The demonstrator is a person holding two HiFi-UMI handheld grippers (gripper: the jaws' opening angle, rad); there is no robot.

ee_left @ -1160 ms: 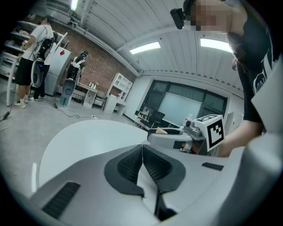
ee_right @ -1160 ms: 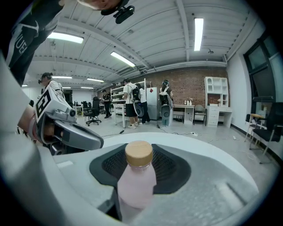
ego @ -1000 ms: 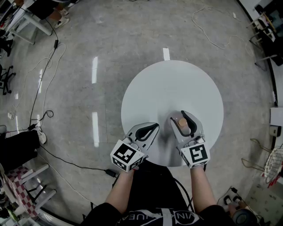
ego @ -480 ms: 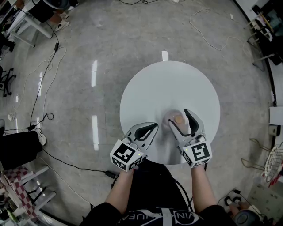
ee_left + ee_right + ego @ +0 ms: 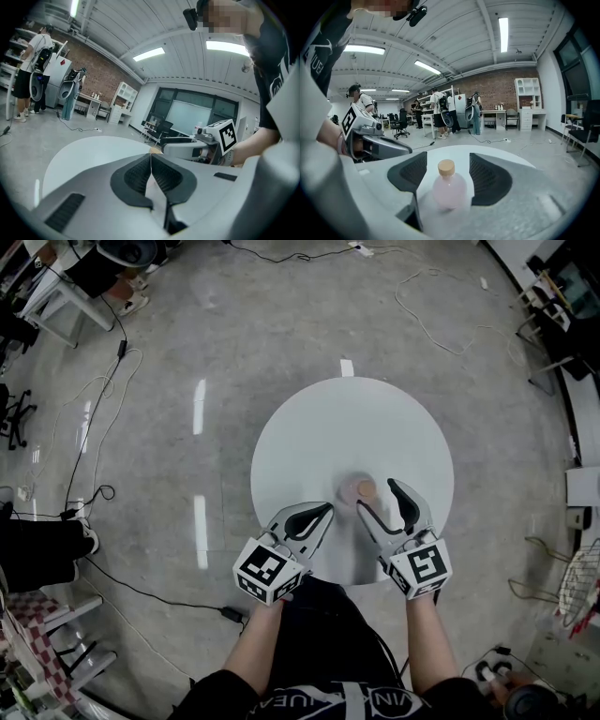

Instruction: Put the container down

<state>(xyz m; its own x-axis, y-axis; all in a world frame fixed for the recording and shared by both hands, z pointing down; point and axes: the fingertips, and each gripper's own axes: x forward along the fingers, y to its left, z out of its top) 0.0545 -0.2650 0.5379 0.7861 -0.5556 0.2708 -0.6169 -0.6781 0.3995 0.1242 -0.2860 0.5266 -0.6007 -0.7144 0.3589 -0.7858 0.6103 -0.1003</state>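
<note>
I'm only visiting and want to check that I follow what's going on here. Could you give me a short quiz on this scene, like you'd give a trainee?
1. True or false: the left gripper has its jaws pressed together with nothing between them.
2. The bottle has a cap of which colour? A) blue B) tan C) black
3. What does the bottle stand on?

Key:
1. True.
2. B.
3. The round white table. The right gripper has just been opening its jaws, and the bottle stands between them, touched by neither.
</note>
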